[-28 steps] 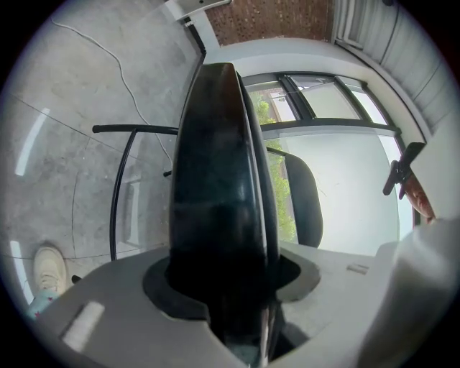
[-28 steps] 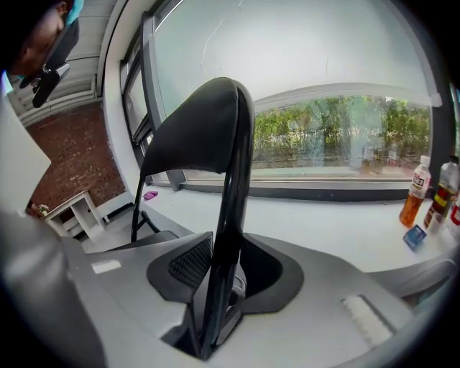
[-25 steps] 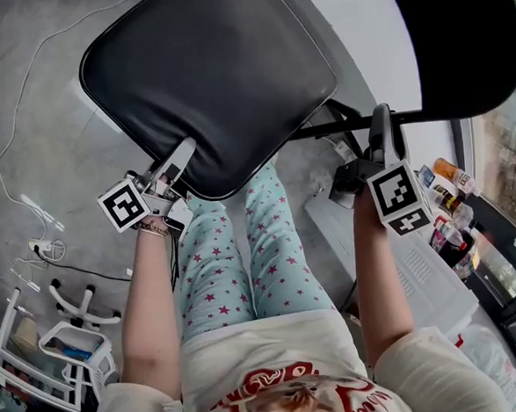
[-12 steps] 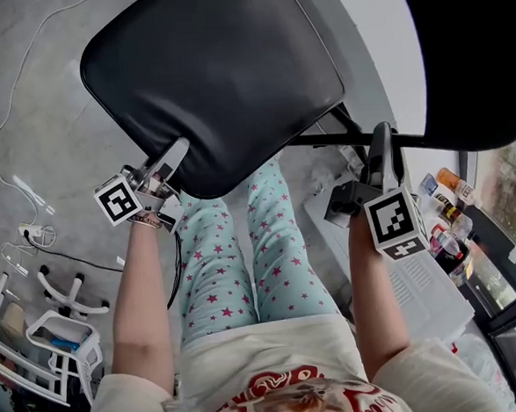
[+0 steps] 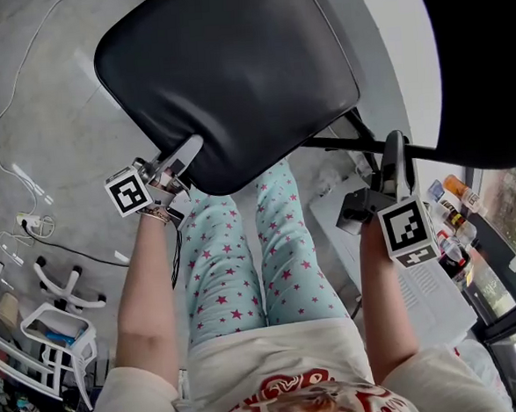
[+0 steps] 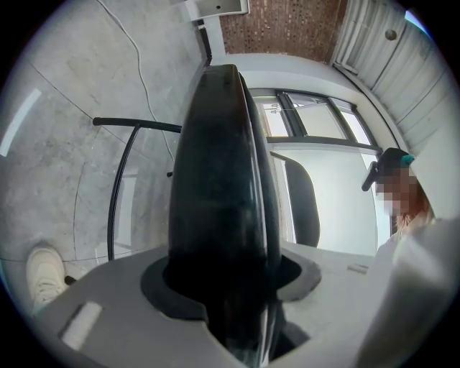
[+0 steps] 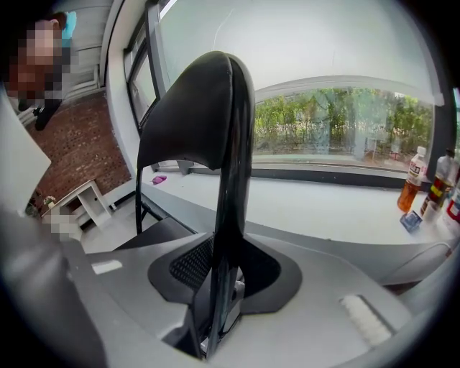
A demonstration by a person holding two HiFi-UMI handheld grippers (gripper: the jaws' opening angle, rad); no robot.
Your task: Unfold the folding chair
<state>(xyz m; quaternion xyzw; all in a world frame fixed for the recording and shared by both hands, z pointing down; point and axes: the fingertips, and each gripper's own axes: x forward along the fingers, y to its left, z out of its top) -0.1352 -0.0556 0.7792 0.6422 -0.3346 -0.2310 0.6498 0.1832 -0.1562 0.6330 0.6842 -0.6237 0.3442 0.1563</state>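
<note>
The folding chair (image 5: 231,70) was held up in the upper half of the head view. Its black padded seat (image 6: 223,180) was tilted above the person's legs (image 5: 236,264), and its backrest (image 5: 485,44) filled the upper right corner. Black frame tubes (image 5: 342,142) were seen running between the two parts.

The seat's near edge was pinched by the left tool (image 5: 182,155), left of centre. In the left gripper view the seat was seen edge-on, wedged between the pads.

The backrest's lower edge was gripped by the right tool (image 5: 395,147), right of centre. Its jaws had just been closing, and in the right gripper view that thin black edge was seen clamped between them.

Grey floor (image 5: 47,92) was seen at the left of the head view, with a white rack (image 5: 52,343) in the lower left corner. A row of bottles (image 7: 417,176) was seen at the right edge of the right gripper view.
</note>
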